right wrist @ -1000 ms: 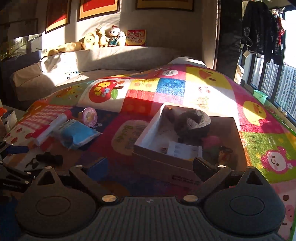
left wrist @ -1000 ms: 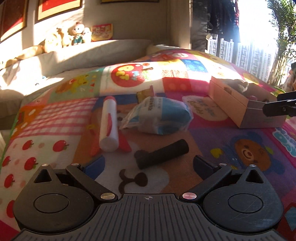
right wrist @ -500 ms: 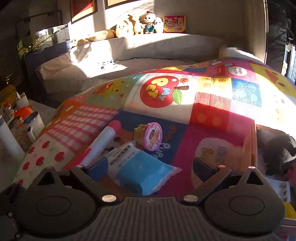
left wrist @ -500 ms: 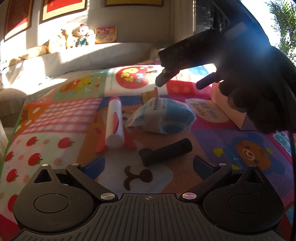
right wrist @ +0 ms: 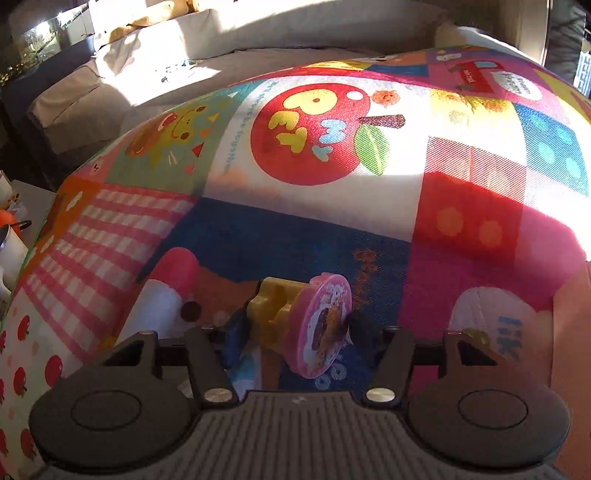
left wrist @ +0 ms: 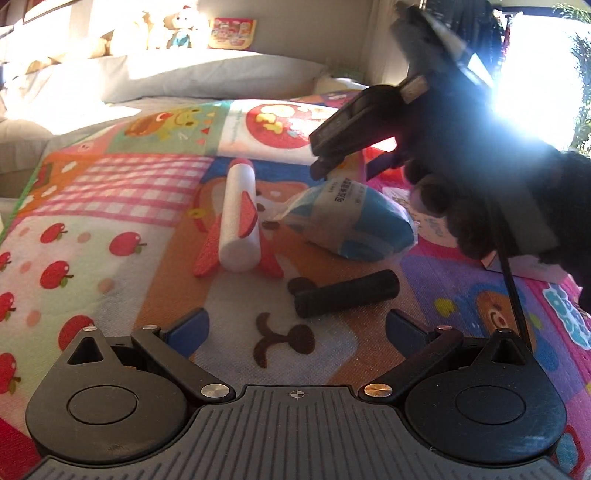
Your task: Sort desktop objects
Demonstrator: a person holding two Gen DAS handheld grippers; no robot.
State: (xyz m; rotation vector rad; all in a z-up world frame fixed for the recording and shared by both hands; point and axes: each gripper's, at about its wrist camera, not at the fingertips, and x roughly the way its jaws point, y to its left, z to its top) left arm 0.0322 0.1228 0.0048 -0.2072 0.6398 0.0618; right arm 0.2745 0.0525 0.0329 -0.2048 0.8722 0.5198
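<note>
A pink and yellow stamp toy (right wrist: 314, 321) lies on the colourful mat between the fingers of my right gripper (right wrist: 295, 332). Its jaws are closing, and both pads touch the toy's ends. In the left wrist view the right gripper (left wrist: 351, 166) comes down behind the blue and white pack (left wrist: 354, 221), held by a black-gloved hand (left wrist: 480, 203). My left gripper (left wrist: 297, 326) stands open low over the mat with nothing between its fingers. A black cylinder (left wrist: 347, 297) lies just ahead of it. A white tube with a red cap (left wrist: 240, 218) lies to the left.
The cardboard box (left wrist: 535, 266) at the right is mostly hidden behind the gloved hand. The white tube (right wrist: 173, 280) lies left of the toy. Mugs (right wrist: 11, 247) stand off the mat's left edge. A sofa with plush toys (left wrist: 177, 29) runs along the back.
My right gripper has swung left from over the box to the stamp toy behind the blue pack, and its wide jaws have narrowed onto the toy. The left gripper has stayed in place.
</note>
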